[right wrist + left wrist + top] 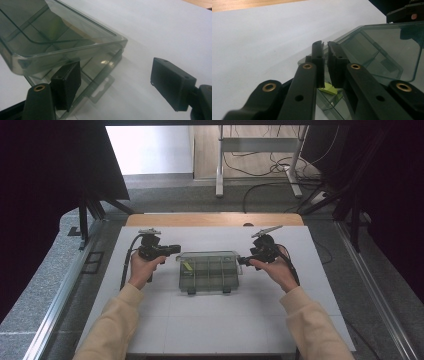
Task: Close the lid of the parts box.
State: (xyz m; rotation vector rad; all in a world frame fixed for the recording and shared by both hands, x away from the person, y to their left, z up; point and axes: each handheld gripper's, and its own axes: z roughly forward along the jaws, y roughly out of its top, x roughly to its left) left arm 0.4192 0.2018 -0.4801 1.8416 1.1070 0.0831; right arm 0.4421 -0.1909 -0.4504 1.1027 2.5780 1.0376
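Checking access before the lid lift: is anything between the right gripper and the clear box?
Nothing visible. The right gripper stands open right at the clear box, one jaw under the raised lid; bare table lies around them.

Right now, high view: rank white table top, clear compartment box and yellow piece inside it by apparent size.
1. white table top, by far the largest.
2. clear compartment box, mid-size.
3. yellow piece, a small sliver in the box's left compartment.

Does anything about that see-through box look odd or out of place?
Yes: the lid of the clear compartment box stands lifted and tilted off its base instead of lying flat. Inside, a small yellow piece sits in one left compartment.
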